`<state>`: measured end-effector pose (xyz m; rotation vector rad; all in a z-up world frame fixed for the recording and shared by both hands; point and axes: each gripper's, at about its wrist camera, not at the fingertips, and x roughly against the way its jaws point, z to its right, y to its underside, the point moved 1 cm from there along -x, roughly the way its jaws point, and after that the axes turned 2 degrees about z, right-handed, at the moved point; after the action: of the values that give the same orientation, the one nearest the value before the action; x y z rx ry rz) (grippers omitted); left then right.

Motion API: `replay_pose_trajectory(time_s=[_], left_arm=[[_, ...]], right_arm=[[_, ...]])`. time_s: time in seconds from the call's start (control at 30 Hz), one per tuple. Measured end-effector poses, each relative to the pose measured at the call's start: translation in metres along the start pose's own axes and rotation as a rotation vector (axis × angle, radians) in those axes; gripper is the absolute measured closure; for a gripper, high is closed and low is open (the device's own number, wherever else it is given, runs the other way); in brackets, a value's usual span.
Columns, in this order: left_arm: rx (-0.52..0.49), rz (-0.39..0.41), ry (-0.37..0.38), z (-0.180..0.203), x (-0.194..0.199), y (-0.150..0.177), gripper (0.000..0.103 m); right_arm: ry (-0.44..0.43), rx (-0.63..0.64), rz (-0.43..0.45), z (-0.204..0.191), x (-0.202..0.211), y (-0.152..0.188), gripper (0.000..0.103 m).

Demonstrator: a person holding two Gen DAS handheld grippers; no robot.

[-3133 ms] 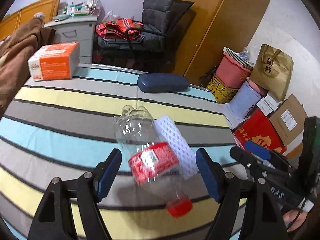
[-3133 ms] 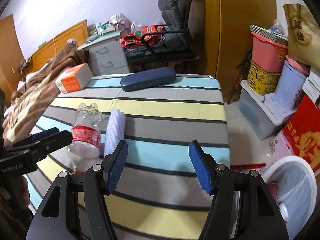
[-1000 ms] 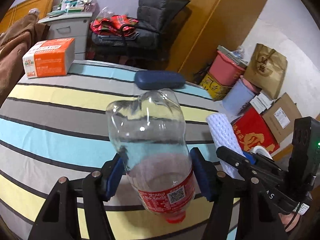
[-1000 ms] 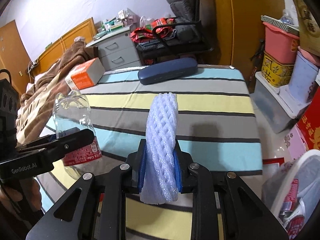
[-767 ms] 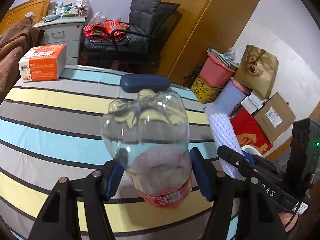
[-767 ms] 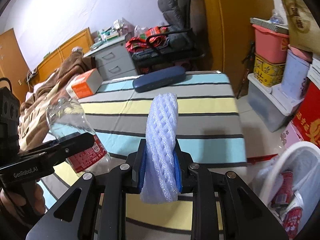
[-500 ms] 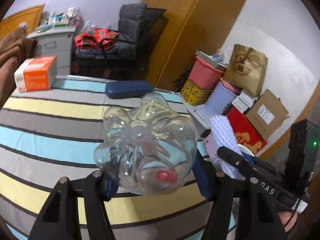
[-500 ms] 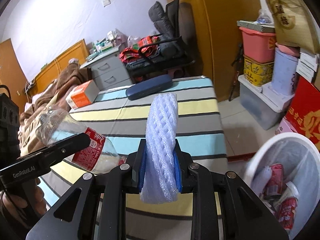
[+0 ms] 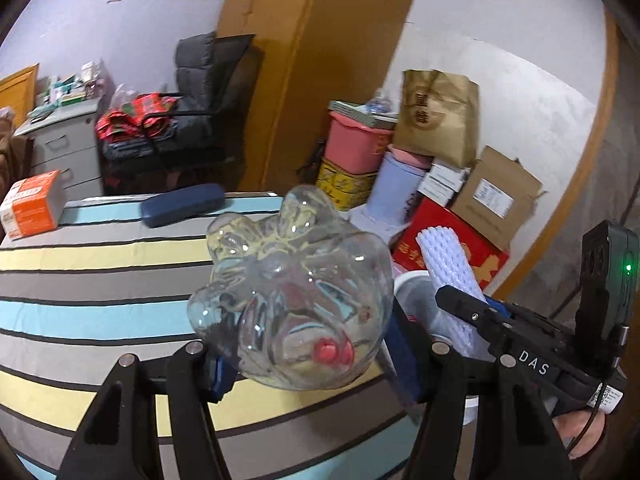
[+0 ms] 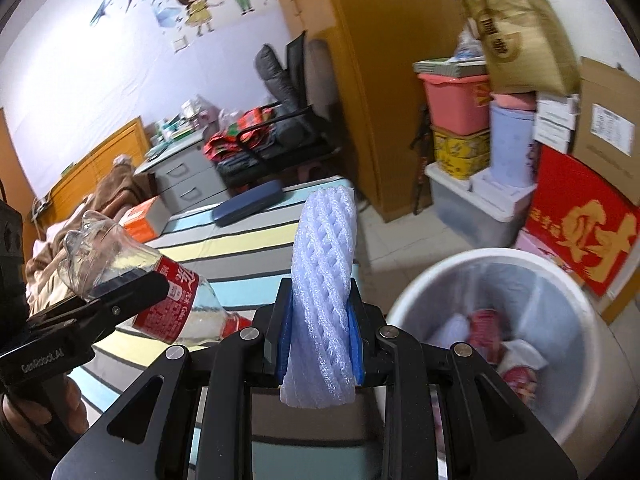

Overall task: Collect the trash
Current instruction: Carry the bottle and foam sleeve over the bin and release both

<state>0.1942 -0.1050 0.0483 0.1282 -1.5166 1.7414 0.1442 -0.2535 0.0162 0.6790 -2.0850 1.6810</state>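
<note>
My left gripper (image 9: 308,360) is shut on a clear plastic bottle (image 9: 292,300) with a red label and red cap, held bottom-forward above the striped table's right edge. The bottle also shows in the right wrist view (image 10: 136,280). My right gripper (image 10: 320,336) is shut on a white foam fruit net (image 10: 324,280), held upright; it also shows in the left wrist view (image 9: 448,268). A white trash bin (image 10: 552,280) with wrappers inside stands on the floor, right of and below the right gripper.
The striped table (image 9: 80,280) carries a dark blue case (image 9: 182,204) and an orange box (image 9: 32,204). Stacked boxes, a pink tub (image 10: 456,96) and a red box (image 10: 584,232) crowd the wall behind the bin. A chair stands behind the table.
Both grippers have lifted their items off the table and swung right toward the trash bin. The bottle has tipped so its bottom now faces the left camera.
</note>
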Motion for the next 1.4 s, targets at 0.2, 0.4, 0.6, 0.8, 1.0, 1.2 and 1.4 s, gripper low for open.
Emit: replay_pose_trajectory(time_s=[0.2, 0.4, 0.6, 0.8, 1.0, 1.2, 1.4], left_arm=[[-0.061, -0.008, 0.066, 0.043, -0.007, -0.001, 0.038], [-0.123, -0.062, 0.128, 0.084, -0.032, 0.002, 0.038], [-0.158, -0.155, 0.181, 0.115, -0.069, 0.007, 0.038], [-0.174, -0.232, 0.187, 0.134, -0.102, 0.019, 0.038], [-0.193, -0.276, 0.156, 0.143, -0.127, 0.028, 0.038], [-0.193, -0.281, 0.130, 0.143, -0.134, 0.025, 0.031], [-0.192, -0.243, 0.127, 0.144, -0.128, 0.020, 0.026]], right_arm=[[0.080, -0.027, 0.030, 0.028, 0.021, 0.004, 0.079], [0.148, -0.071, 0.013, 0.062, 0.031, 0.012, 0.079], [0.207, -0.128, -0.035, 0.096, 0.029, 0.022, 0.079], [0.242, -0.159, -0.101, 0.121, 0.017, 0.034, 0.078], [0.234, -0.162, -0.147, 0.129, 0.006, 0.037, 0.077], [0.240, -0.146, -0.187, 0.132, -0.002, 0.040, 0.074], [0.246, -0.115, -0.168, 0.130, 0.002, 0.040, 0.036]])
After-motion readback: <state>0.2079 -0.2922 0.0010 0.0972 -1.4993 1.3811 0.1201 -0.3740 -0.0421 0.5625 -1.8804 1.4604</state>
